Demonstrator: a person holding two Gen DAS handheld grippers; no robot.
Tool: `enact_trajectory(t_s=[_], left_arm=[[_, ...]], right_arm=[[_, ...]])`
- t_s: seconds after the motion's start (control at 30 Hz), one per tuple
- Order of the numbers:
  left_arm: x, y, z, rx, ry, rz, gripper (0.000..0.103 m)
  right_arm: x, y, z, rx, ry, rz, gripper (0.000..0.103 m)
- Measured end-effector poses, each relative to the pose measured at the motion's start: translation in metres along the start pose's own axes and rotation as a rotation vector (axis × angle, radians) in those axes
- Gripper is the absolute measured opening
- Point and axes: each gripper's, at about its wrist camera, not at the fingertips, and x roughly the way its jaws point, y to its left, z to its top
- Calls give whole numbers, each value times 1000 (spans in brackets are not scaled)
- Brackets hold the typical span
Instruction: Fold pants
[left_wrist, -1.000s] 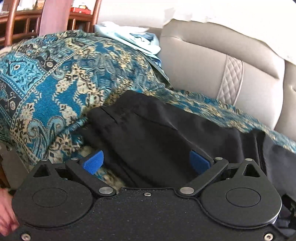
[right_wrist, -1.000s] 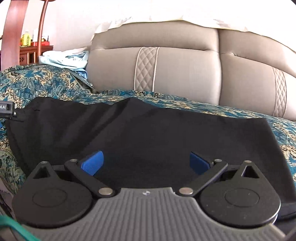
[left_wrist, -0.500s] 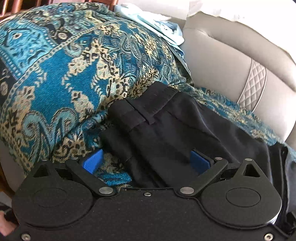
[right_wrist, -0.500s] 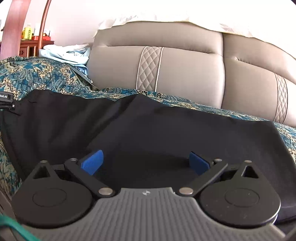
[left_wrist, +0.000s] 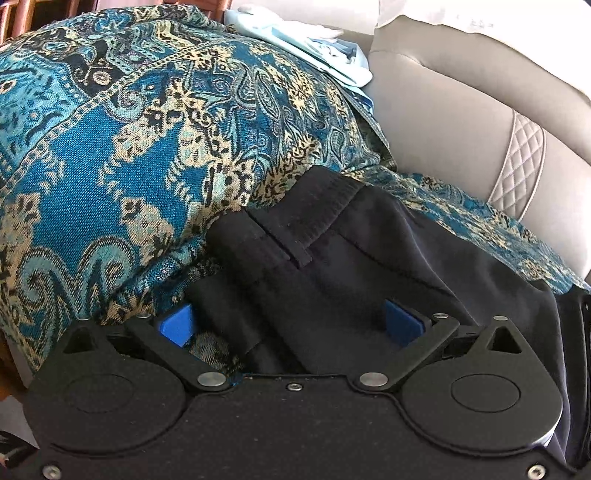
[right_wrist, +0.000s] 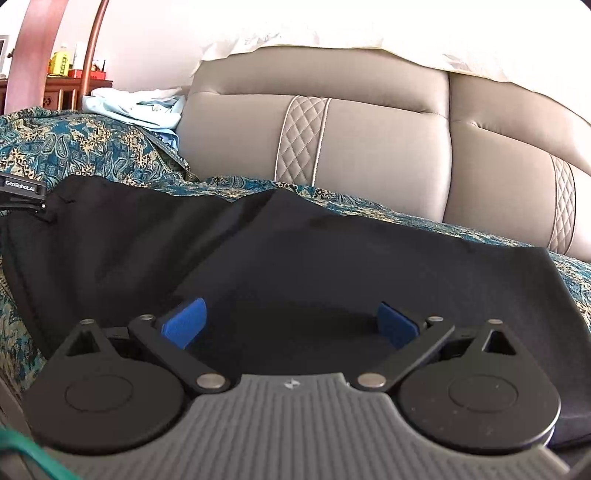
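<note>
since the earlier frames the left gripper (left_wrist: 291, 325) has pushed in closer to the waistband end of the black pants (left_wrist: 332, 258), so the patterned armrest now fills more of its view, while the right gripper (right_wrist: 291, 323) has barely shifted over the flat leg cloth.

the left gripper's blue pads (left_wrist: 177, 325) stand wide apart, released, with bunched black fabric lying between them but not pinched; the left pad sits over a bit of the teal throw, the right one against the dark cloth. just ahead of the pads the waistband and a belt loop (left_wrist: 295, 254) show, folded into ridges against the base of the armrest.

the right gripper's blue pads (right_wrist: 184, 323) are likewise spread open, gripping nothing, hovering low over the smooth spread of the pants (right_wrist: 332, 258). in this view the pants lie flat across the sofa seat, reaching from the left edge of the picture to the far right, with a soft crease running up the middle.

under the pants is a teal and gold patterned throw (left_wrist: 110, 166) draped over the seat and the armrest. behind it rises the grey leather sofa back (right_wrist: 369, 147) with quilted diamond strips. a light blue garment (right_wrist: 136, 107) is heaped on top of the armrest, and a white cloth (right_wrist: 332, 37) lies along the top of the sofa back.
</note>
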Motion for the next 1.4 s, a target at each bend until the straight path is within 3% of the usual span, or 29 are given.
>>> enact_trajectory(t_s=[0.23, 0.37, 0.7, 0.73, 0.87, 0.9, 1.03, 1.13, 1.23, 1.3, 1.37, 1.4], left_arm=[[4, -2, 1, 1, -11, 24, 103], [5, -1, 3, -47, -27, 37, 103], [9, -3, 9, -1, 15, 45, 102], [8, -2, 9, -2, 11, 43, 100], [-6, -1, 3, -17, -9, 51, 73], [-10, -1, 1, -21, -5, 28, 73], [-11, -8, -5, 35, -6, 5, 84], [0, -7, 1, -6, -6, 6, 93], [11, -10, 10, -19, 10, 32, 94], [10, -12, 13, -37, 19, 47, 85], [4, -11, 13, -45, -5, 80, 51], [-2, -11, 11, -43, -26, 90, 43]], right_arm=[[0, 0, 0, -1, 0, 1, 103], [0, 0, 0, -1, 0, 1, 103], [0, 1, 0, -1, 1, 0, 103], [0, 1, 0, -1, 2, -1, 103], [0, 1, 1, 0, 1, 0, 103], [0, 1, 1, 0, 1, 0, 103], [0, 1, 1, -1, 1, -1, 103], [0, 1, 1, -1, 1, -1, 103], [1, 1, 1, -2, 1, -2, 103], [1, 1, 1, -3, 1, -2, 103], [1, 1, 1, -3, 3, -1, 103], [1, 1, 1, -3, 3, 0, 103]])
